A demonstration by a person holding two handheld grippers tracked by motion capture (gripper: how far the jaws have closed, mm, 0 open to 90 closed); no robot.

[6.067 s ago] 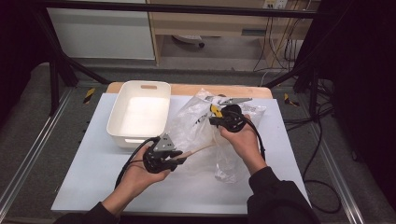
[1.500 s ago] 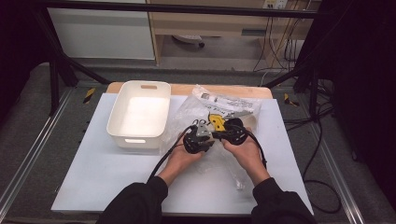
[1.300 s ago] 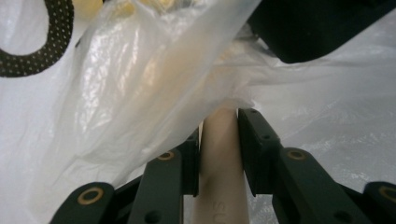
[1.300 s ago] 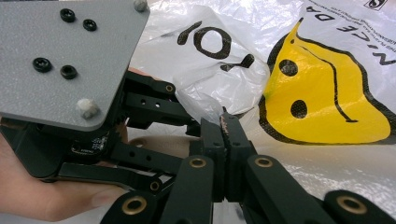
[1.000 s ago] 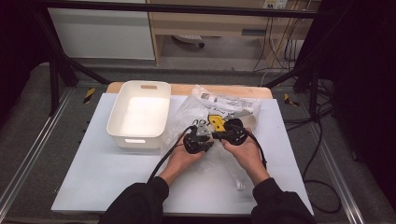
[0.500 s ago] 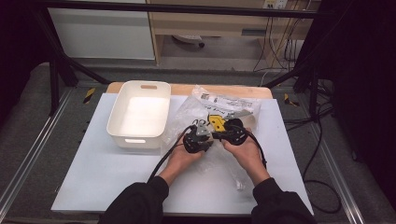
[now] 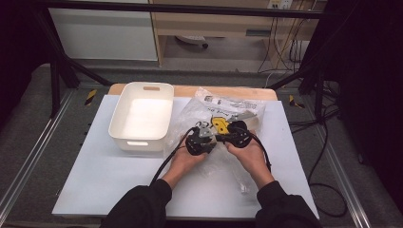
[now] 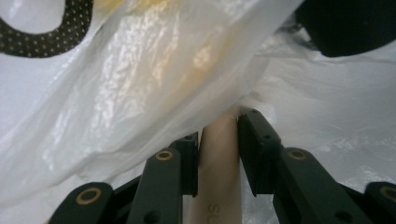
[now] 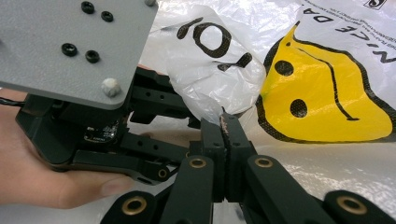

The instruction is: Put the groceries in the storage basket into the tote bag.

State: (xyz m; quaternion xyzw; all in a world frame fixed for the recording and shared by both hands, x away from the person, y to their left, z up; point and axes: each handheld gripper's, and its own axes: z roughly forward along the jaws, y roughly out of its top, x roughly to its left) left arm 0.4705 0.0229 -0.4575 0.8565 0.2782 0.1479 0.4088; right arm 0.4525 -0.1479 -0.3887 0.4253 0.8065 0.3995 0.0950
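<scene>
White-topped table point(image 7: 95, 175) fills the middle of the high view, its wooden edge showing at the far side. White rectangular plastic bin point(image 7: 141, 116) with handle slots sits upper left of centre on the table, and looks empty inside. Crumpled clear-white plastic bag with black print and a yellow smiley face point(image 7: 223, 114) lies just right of the bin, spreading from upper centre down toward the person's hands. Person's black-sleeved forearms enter from the bottom edge; both hands meet at frame centre over the bag.

Left hand-held gripper point(image 7: 199, 141) is at centre, grey plate on top, cable trailing down-left. In the left gripper view its jaws are narrowed onto a pale tan wooden stick point(image 8: 217, 175) held between the pads, the stick's far end running in under the bag film point(image 8: 154, 84).

Right hand-held gripper point(image 7: 234, 133) is just right of the left one, nearly touching it. In the right gripper view its jaws are pressed together, pinching a twisted fold of bag point(image 9: 215, 70) at their tips, smiley print point(image 9: 327, 93) to the right, left gripper point(image 9: 84, 93) at frame left.
</scene>
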